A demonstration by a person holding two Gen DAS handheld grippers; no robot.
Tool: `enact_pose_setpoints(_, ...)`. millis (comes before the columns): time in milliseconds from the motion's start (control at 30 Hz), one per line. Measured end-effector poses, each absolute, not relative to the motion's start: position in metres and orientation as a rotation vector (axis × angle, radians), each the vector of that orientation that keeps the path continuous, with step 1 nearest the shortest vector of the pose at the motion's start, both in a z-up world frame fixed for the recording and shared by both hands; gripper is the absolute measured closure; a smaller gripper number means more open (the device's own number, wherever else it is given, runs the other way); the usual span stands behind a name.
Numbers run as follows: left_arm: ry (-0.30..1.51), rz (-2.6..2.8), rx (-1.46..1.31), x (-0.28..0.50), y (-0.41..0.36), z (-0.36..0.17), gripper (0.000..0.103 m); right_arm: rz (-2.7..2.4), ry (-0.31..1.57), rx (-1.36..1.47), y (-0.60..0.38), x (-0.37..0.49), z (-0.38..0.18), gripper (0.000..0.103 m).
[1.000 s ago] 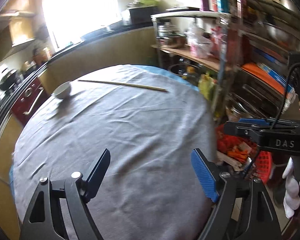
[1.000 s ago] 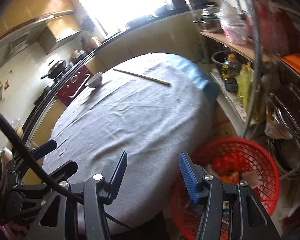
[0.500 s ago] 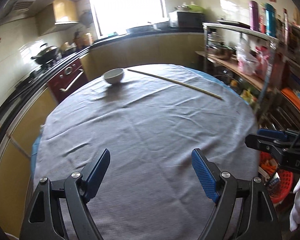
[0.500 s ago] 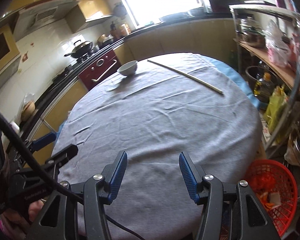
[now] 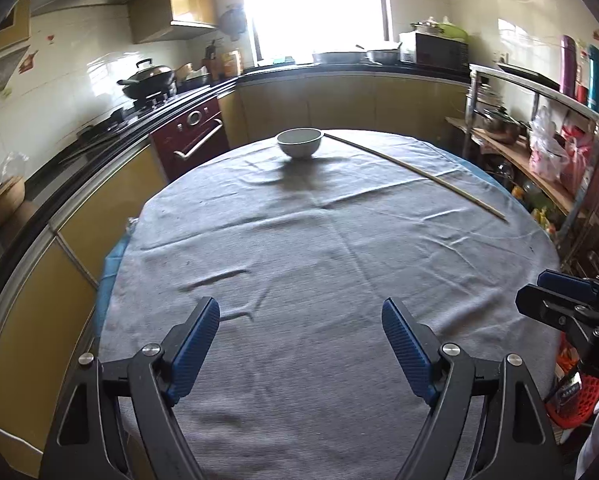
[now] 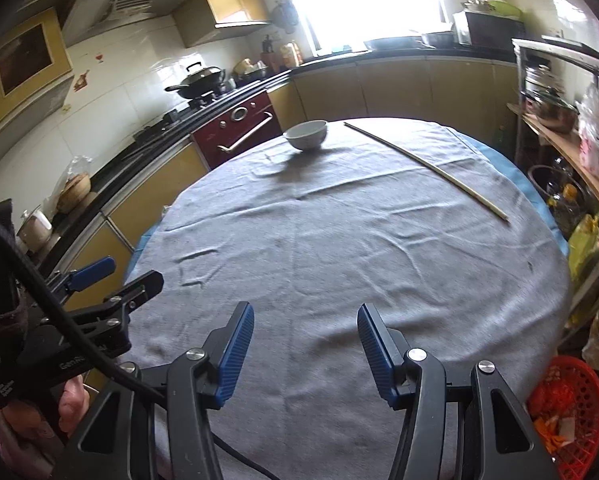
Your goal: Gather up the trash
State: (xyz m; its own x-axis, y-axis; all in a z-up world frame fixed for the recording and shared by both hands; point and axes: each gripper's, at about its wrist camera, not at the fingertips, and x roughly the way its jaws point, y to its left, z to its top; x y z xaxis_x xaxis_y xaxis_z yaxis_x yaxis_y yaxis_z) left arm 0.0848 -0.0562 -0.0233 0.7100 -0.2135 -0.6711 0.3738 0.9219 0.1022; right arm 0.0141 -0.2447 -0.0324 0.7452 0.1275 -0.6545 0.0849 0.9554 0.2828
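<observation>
Left gripper spread wide, nothing between its blue pads; right gripper spread narrower, also empty. Both hang over the near edge of the round worktop under a wrinkled grey cloth. Far ahead: small white ceramic bowl, with a long thin wooden stick running from just beside it toward the right. Red plastic mesh basket holding orange and white trash sits on the floor, low right of the right gripper.
</observation>
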Motion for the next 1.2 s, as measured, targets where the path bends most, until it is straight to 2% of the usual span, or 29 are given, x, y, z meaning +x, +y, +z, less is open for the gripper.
enact_pose_setpoints(1200,0.819,-0.19,0.173,0.132,-0.009,-0.062,0.019,0.057,0.748,0.253,-0.202,0.072,-0.064,0.043)
